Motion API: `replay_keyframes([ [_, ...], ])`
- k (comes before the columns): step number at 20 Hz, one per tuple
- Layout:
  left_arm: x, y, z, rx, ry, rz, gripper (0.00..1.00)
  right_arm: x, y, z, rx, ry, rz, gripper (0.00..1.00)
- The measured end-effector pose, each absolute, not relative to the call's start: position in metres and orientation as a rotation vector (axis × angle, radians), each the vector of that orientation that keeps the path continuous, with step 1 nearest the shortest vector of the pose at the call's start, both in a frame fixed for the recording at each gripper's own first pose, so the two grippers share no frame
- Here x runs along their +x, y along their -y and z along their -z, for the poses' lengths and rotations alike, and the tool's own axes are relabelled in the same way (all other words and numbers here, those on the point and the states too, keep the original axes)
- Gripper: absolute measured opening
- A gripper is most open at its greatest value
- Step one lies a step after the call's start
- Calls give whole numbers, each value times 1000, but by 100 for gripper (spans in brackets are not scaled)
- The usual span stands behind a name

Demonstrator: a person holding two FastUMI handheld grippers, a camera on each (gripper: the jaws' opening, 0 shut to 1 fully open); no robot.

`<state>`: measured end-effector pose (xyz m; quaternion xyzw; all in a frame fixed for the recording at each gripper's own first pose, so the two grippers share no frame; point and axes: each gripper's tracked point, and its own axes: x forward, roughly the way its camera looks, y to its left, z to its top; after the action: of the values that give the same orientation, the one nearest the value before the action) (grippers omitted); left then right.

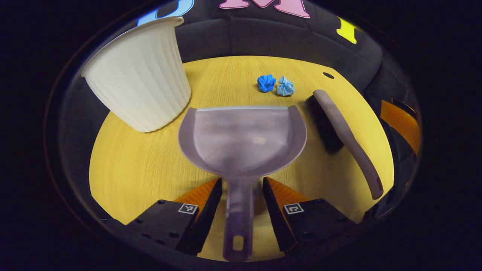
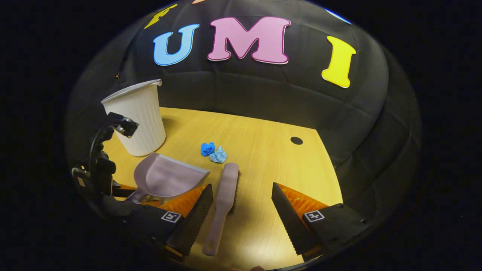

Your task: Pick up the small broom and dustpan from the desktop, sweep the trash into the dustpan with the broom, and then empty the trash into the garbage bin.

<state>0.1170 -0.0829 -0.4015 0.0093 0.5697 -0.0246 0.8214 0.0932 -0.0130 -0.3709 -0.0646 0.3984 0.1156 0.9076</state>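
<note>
The grey dustpan [image 1: 243, 137] lies on the yellow wooden table, mouth toward the far side. Its handle [image 1: 241, 214] runs back between the fingers of my left gripper [image 1: 241, 180], which is open with a narrow gap on each side. The grey broom [image 2: 225, 192] lies just right of the dustpan [image 2: 167, 177], bristles on its left in the left gripper view. My right gripper [image 2: 241, 185] hovers wide open over the broom's handle, which sits nearer its left finger. Two crumpled paper balls, blue [image 1: 266, 82] and pale blue [image 1: 285, 87], rest beyond the dustpan's mouth.
A white ribbed bin [image 1: 139, 75] stands at the back left, close to the dustpan's left corner. A small dark hole [image 2: 296, 140] marks the tabletop at the far right. The black booth wall closes off the table's far side.
</note>
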Motion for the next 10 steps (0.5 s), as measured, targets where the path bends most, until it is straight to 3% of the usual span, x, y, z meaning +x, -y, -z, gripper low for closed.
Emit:
replay_keyframes([
  [4,121,83,405,33,-1249,48,51,88,15,391,-130,-903,-230,100],
  [7,122,79,404,63,-1279,36,32,86,13,401,-95,-965,-218,100],
  [10,119,78,406,33,-1279,24,32,79,0,417,-67,-1055,-224,96],
])
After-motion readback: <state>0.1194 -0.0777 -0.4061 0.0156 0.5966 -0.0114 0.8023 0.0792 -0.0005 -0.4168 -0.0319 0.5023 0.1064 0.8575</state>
